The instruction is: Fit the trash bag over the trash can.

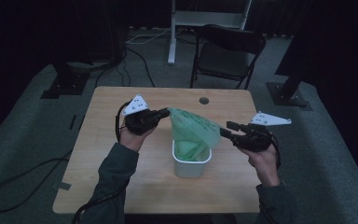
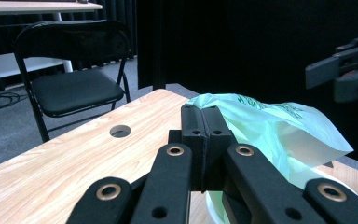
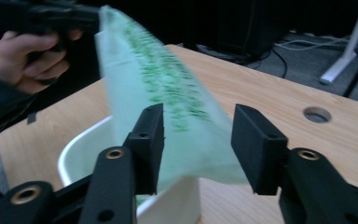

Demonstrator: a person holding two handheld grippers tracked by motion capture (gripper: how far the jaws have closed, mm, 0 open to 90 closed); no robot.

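Left gripper [image 1: 164, 113] fingers clamp the green bag [image 1: 193, 127] — right gripper [image 1: 227, 129] fingers apart beside it.

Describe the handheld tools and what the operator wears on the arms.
Both the left tool and right tool are black, with two blocky jaws on linkage arms with brass-coloured pivot rings. Each carries a grey three-cornered plate and trails a black cable. The sleeves are dark grey-blue.

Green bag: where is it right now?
High view: the green bag hangs mid-table over the white bin, its top corner pinched in the left gripper.
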